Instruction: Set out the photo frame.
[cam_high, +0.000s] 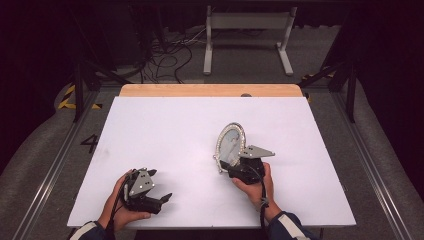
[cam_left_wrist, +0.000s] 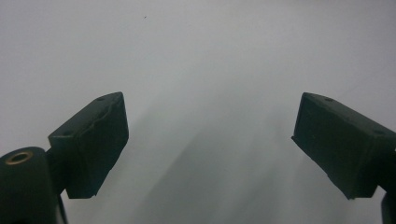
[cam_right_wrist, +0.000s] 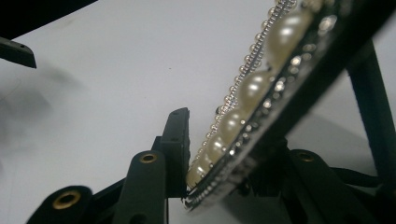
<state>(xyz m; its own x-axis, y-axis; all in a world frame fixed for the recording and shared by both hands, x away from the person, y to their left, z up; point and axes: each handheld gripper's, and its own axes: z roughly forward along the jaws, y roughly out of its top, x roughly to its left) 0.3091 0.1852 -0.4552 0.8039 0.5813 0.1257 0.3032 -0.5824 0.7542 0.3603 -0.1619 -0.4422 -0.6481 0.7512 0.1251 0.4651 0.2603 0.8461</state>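
An oval picture frame (cam_high: 231, 142) with a rim of pearls and small beads stands tilted on the white table (cam_high: 165, 135), a little right of the table's middle and nearer the person's edge than the wooden strip (cam_high: 210, 90) at the far side. The right gripper (cam_high: 239, 164) has the frame's lower edge between its jaws. In the right gripper view the frame (cam_right_wrist: 261, 93) runs up and to the right from the bottom of the picture — the pearled face turned to the left jaw, the dark back to the right one. The left jaw's pad touches the lowest pearls; the right jaw lies behind the frame's black back, and whether it presses there cannot be made out. So the jaws are narrowed around the rim, in contact on the pearl side at least. A black strut of the frame's back (cam_right_wrist: 373, 102) rises beside it at the right of that view.

The left gripper (cam_high: 150, 192) rests on the table well to the left of the frame, close to the person's edge, held in the left hand (cam_high: 120, 200). Its jaws are spread wide, and in the left gripper view there is bare white surface between them (cam_left_wrist: 210, 144).

Nothing on the table lies between the frame and either gripper. Beyond the table's far edge, cables (cam_high: 165, 55) lie on the floor beside a pale metal stand (cam_high: 248, 30).
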